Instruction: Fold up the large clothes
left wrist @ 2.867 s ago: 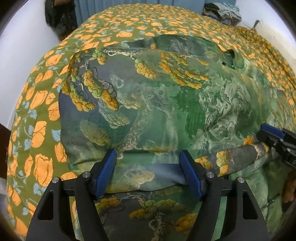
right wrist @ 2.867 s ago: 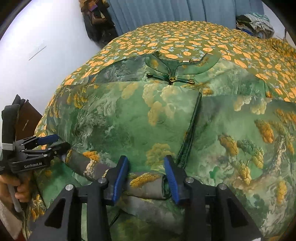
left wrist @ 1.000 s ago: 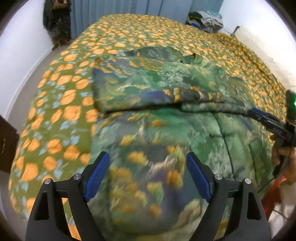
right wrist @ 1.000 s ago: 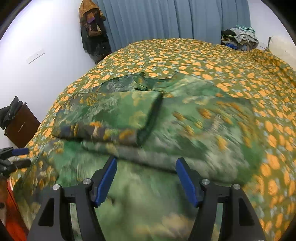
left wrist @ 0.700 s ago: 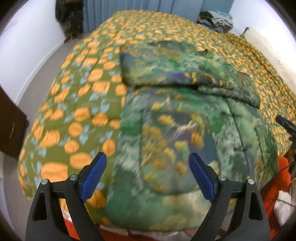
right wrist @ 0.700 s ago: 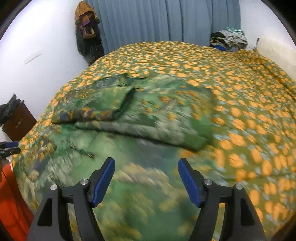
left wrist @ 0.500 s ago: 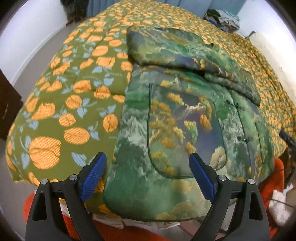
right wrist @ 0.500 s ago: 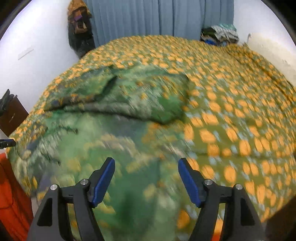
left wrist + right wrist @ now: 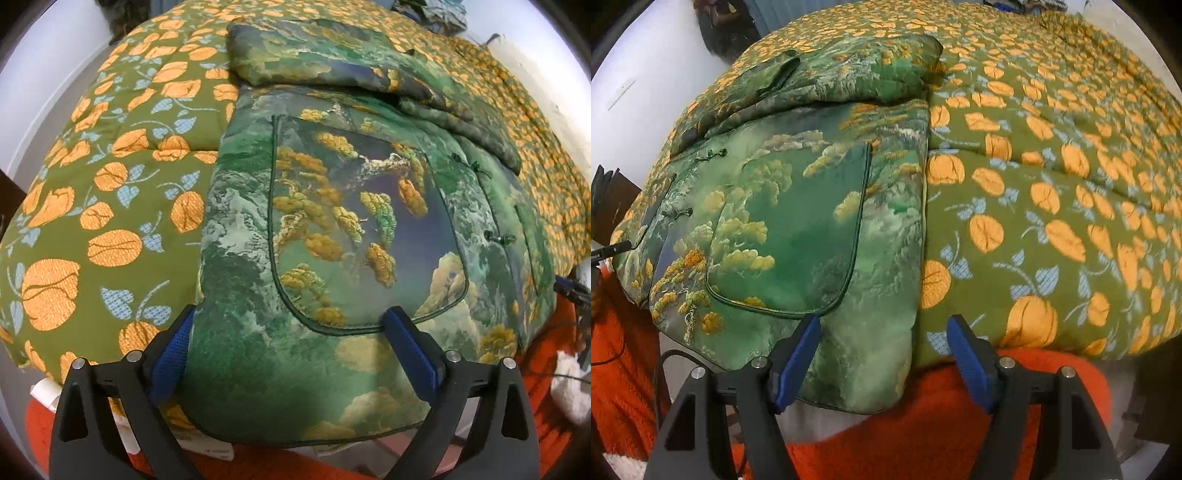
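Note:
A large green padded jacket with a landscape print lies front up on the bed, its sleeves folded across the chest. Its hem hangs over the near bed edge. My left gripper hovers over the hem's left corner; its jaws are opening, the cloth lies between them and the pads do not press. In the right wrist view, the jacket fills the left half. My right gripper stands open astride the hem's right corner. Each gripper's tip shows at the edge of the other's view.
An olive bedspread with orange flowers covers the bed. A fuzzy orange-red cover lies below the near bed edge. A dark cabinet stands at the left by the white wall. Clothes are piled at the far back.
Both grippers have left the folded sleeve and drawn back to the hem at the near bed edge, the left toward the left corner, the right toward the right. The left jaws widened.

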The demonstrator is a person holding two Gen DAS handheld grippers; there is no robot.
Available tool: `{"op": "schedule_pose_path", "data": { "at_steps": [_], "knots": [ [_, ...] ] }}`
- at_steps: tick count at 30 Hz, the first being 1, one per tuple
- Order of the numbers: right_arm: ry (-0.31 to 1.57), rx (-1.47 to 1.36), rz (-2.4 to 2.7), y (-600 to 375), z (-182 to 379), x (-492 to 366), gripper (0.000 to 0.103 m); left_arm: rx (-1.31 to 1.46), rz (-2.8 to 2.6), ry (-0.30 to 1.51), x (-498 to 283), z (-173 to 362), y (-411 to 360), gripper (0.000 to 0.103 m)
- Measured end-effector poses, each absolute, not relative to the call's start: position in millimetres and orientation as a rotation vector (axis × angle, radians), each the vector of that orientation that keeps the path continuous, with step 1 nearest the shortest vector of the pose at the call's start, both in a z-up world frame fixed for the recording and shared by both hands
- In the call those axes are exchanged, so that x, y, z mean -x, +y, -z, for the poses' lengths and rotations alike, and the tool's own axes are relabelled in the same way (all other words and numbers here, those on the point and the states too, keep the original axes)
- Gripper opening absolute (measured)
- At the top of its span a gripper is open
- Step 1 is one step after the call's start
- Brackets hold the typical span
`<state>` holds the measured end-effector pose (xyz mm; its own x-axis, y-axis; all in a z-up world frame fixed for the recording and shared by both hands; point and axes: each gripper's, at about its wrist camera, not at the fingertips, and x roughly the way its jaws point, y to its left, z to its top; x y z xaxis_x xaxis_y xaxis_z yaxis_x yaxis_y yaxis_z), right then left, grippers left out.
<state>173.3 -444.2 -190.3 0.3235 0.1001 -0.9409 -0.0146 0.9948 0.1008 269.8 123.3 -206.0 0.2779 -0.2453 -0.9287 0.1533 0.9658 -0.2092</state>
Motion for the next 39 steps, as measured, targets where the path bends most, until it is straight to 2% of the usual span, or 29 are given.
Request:
{"op": "schedule_pose_path", "data": {
  "at_steps": [12,21,28,33,39],
  "knots": [
    [1.063,-0.104,-0.049,-448,163,-176,0.072,0.127,0.217,1.124,-261,156,134,0.097],
    [1.037,-0.132,-0.043,-448,157,-181,0.072,0.05,0.203,1.048,-256,134,137,0.097],
    [1.069,-0.124,-0.064,-455,158,-173,0.072,0.2,0.251,1.166,-271,164,164,0.097],
    [1.183,-0.17,-0.092,-467,181,-168,0.072,0.146,0.274,1.28,-273,206,146,0.097],
    [1.263,-0.196,-0.191,-455,201,-171,0.072,0.054,0.315,1.298,-265,211,125,0.097]
  ]
}}
